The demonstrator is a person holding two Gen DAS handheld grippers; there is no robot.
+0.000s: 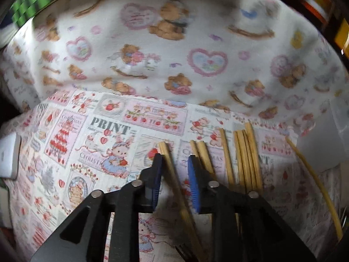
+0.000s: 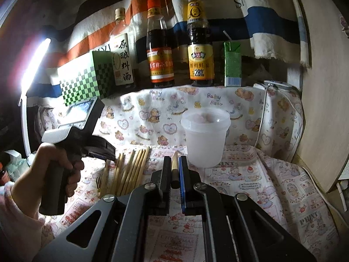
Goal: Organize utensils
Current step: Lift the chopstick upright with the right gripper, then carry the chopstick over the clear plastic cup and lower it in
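Three sauce bottles [image 2: 160,43], one plastic cup [image 2: 205,137], one green carton [image 2: 233,64].

On the printed cloth [image 2: 250,174], a row of chopsticks [image 2: 130,168] lies left of the plastic cup [image 2: 205,139], with sauce bottles [image 2: 160,43] standing behind.

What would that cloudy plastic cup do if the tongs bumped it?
The plastic cup looks thin-walled and nearly empty, so it is probably light and would likely slide on the printed cloth. It stands tall on a base narrower than its rim, so a high nudge might tip it. It appears flexible rather than brittle.
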